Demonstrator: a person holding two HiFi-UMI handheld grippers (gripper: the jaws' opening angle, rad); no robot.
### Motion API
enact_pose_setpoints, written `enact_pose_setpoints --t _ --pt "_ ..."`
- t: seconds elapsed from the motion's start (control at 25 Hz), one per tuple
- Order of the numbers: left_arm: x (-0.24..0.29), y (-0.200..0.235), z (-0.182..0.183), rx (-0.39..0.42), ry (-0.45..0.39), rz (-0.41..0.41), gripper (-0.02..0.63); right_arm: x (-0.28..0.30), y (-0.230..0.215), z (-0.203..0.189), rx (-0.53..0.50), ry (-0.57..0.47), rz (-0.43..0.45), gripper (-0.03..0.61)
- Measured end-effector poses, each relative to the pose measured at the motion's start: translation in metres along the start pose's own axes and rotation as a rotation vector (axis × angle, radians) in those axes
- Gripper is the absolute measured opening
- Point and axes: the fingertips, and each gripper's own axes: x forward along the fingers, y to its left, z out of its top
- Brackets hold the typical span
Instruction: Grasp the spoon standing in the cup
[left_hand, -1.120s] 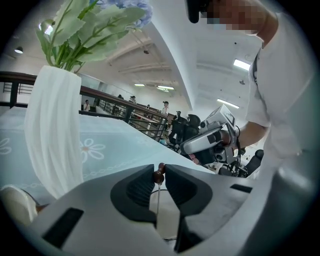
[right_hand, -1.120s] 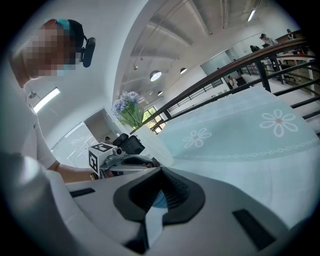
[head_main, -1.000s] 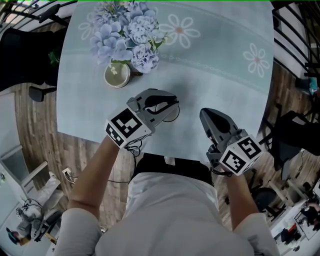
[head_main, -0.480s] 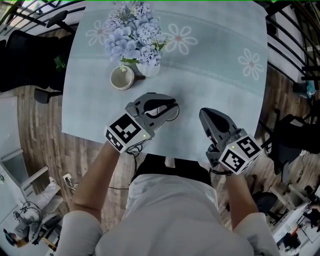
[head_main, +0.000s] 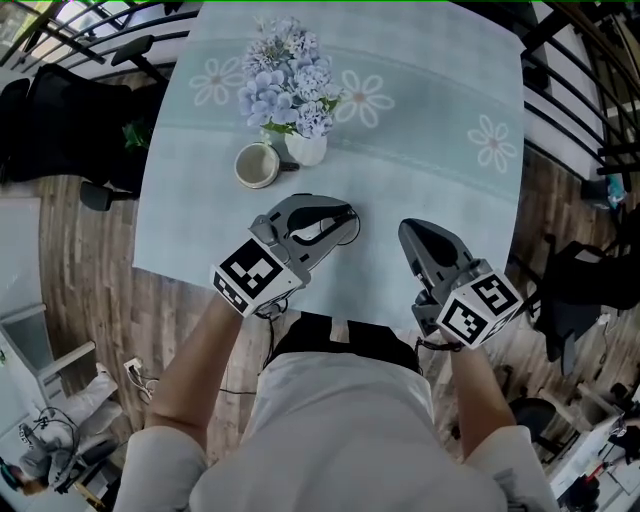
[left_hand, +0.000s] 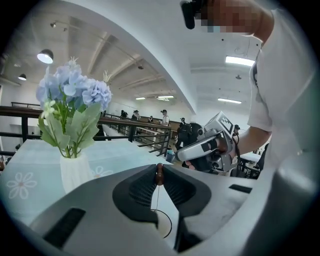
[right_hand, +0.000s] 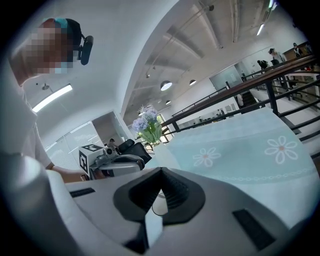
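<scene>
A white cup (head_main: 258, 165) stands on the pale blue tablecloth (head_main: 430, 150), beside a white vase (head_main: 306, 150) of blue flowers. From above I make out no spoon in it. My left gripper (head_main: 352, 212) lies low over the cloth, in front of the cup and to its right. Its jaws pinch a small brown knob (left_hand: 159, 174), and a thin dark line hangs below that knob. A thin dark loop (head_main: 345, 232) shows under its tips in the head view. My right gripper (head_main: 405, 228) rests to the right, shut with nothing between its pads (right_hand: 160, 176).
The table's near edge runs just under both grippers, with wooden floor beyond it. Dark chairs (head_main: 60, 130) stand at the left and black railings (head_main: 590, 90) at the right. The vase (left_hand: 75, 172) stands left of the left gripper's line of sight.
The head view has shifted, so the cup, vase and table sit further right and lower in the picture. Both grippers hold the same pose, and their jaws have not changed.
</scene>
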Motion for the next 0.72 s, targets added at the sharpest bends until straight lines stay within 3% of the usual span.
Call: enact_pose_setpoints --t 0.72 --pt "-0.039 -0.019 0.054 0.067 -0.081 0.097 0.055 -0.016 0.042 0.042 -0.089 -0.075 0.028 0.021"
